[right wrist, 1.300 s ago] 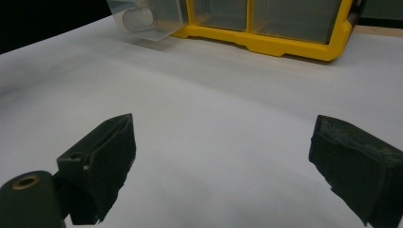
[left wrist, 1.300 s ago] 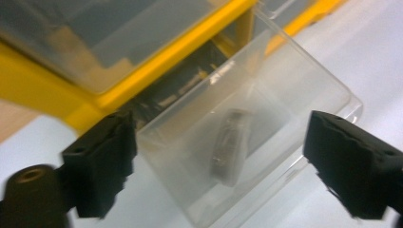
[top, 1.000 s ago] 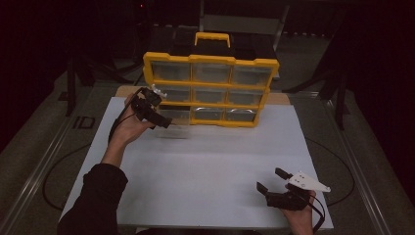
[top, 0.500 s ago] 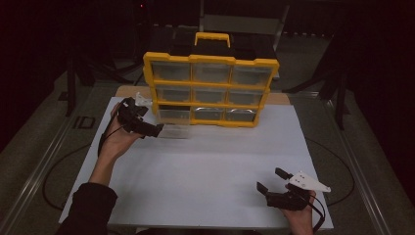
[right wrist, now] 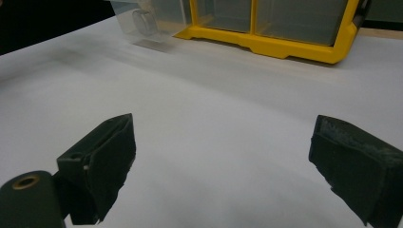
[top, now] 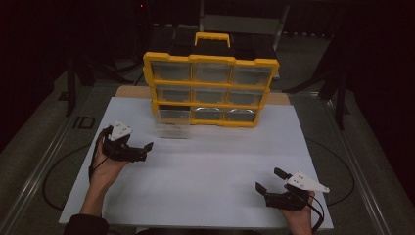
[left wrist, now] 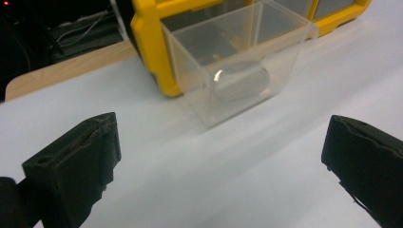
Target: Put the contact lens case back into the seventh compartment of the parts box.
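table: white sheet (top: 205,171) fills the middle and lower part of the high view, bare in the centre, grippers at both lower corners.
organizer: yellow case (top: 210,88) with black-and-yellow handle, upright at upper centre of the high view, three rows of three clear drawers. Bottom-left slot is the one pulled out.
drawer: clear plastic bin (top: 172,122), drawn forward out of the bottom-left slot, front end out over the white sheet, back end at the case; cannot tell if it is fully free of the slot. Upper centre of the left gripper view (left wrist: 237,57), with a round clear pull on its front wall. Top left corner of the right gripper view (right wrist: 142,16).
left gripper: (top: 139,149) left of centre in the high view, held in a hand (top: 105,169), grey plate on top. Jaws wide apart, nothing between them. Points toward the drawer, near it, not touching.
right gripper: (top: 268,180) lower right of the high view, held low over the sheet, grey plate on top. Jaws wide apart, bare sheet between them. Well apart from the drawer and the case.
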